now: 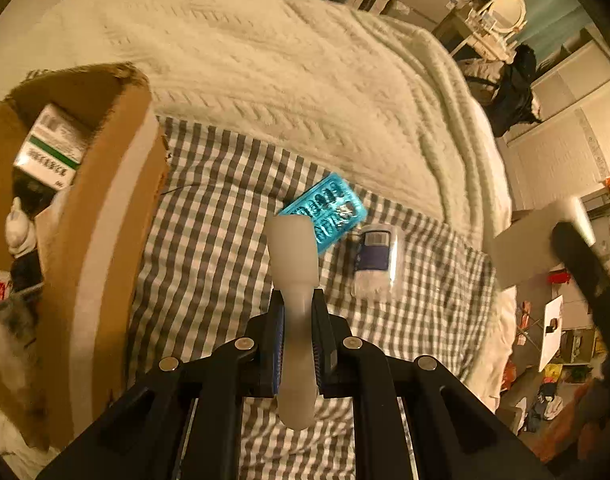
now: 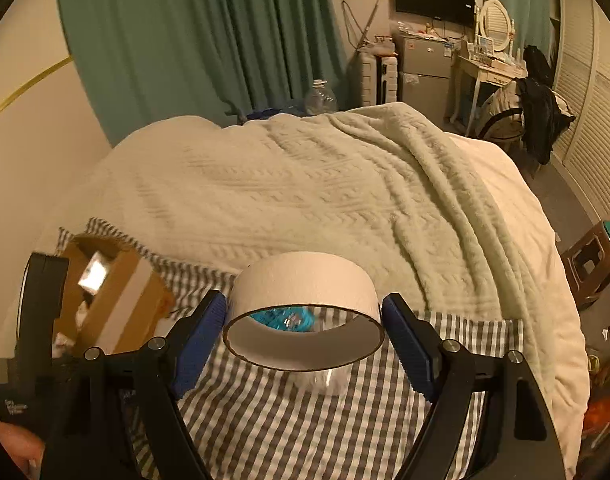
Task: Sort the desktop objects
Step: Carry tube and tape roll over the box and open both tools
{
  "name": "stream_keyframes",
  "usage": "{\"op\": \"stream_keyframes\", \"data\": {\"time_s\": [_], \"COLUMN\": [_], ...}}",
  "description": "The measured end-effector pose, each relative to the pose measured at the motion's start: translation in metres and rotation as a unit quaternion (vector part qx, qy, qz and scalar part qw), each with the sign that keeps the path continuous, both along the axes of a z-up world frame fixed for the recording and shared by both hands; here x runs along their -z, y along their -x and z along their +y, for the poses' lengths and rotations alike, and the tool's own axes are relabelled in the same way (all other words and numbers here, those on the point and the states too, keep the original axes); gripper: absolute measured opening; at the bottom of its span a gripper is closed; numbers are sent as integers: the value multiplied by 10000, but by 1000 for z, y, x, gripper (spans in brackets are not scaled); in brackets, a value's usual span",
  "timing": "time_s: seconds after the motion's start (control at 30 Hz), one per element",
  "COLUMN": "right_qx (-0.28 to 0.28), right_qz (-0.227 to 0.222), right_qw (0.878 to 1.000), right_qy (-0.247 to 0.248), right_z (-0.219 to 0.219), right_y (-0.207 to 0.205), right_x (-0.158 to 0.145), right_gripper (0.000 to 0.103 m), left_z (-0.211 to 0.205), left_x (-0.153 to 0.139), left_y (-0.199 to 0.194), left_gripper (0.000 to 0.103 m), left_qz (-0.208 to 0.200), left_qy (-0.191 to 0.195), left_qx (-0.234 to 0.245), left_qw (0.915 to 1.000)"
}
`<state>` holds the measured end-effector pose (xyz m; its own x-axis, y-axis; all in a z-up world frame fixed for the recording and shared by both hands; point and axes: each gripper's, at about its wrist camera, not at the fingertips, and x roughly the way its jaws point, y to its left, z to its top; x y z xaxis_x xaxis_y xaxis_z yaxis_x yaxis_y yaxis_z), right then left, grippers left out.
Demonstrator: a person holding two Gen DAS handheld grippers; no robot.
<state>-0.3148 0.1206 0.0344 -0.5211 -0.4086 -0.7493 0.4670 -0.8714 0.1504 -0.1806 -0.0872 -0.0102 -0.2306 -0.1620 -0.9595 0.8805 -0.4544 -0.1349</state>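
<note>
Left hand-held gripper (image 1: 298,320) is clenched on a pale plastic handle (image 1: 294,252), held above the checked sheet (image 1: 209,216) of the bed. Right hand-held gripper (image 2: 305,320) grips a white tape roll (image 2: 305,288) by its sides. Blue blister pack (image 1: 325,208) and clear container (image 1: 375,260) lie mid-sheet, cardboard box (image 1: 105,208) at its left edge. Open cream blanket (image 2: 305,184) stretches beyond.

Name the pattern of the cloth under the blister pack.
Grey-and-white check on the cloth; clearest in the left wrist view.
</note>
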Motion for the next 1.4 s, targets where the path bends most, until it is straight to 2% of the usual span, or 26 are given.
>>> {"op": "stream_keyframes", "data": {"time_s": [0.23,0.4,0.57,0.8,0.97,1.2,1.4], "right_qx": [-3,-67,-280,-648,-931,-1131,-1264], "right_qz": [-257,-445,-548,-605,-583,-793,-731], "right_qw": [9996,9983,9976,9953,9929,9873,9845], "right_qy": [143,374,324,389,453,779,968], "right_z": [8,1,-29,-89,-131,-176,-199], "right_y": [-44,-84,-123,-160,-173,-171,-158], "right_x": [-24,-39,-39,-38,-37,-24,-17], "right_gripper": [80,80,80,80,80,80,81], "left_z": [28,40,41,23,-5,-42,-64], "left_x": [-50,-93,-116,-124,-122,-119,-113], "left_y": [-28,-67,-115,-184,-218,-226,-223], "left_gripper": [12,12,12,12,12,12,13], "left_qz": [336,571,460,175,244,363,324], "left_qy": [333,742,1148,1554,1575,1617,1674], "left_qx": [91,42,-116,-498,-892,-1146,-1246], "left_qw": [9988,9956,9923,9864,9832,9795,9774]}}
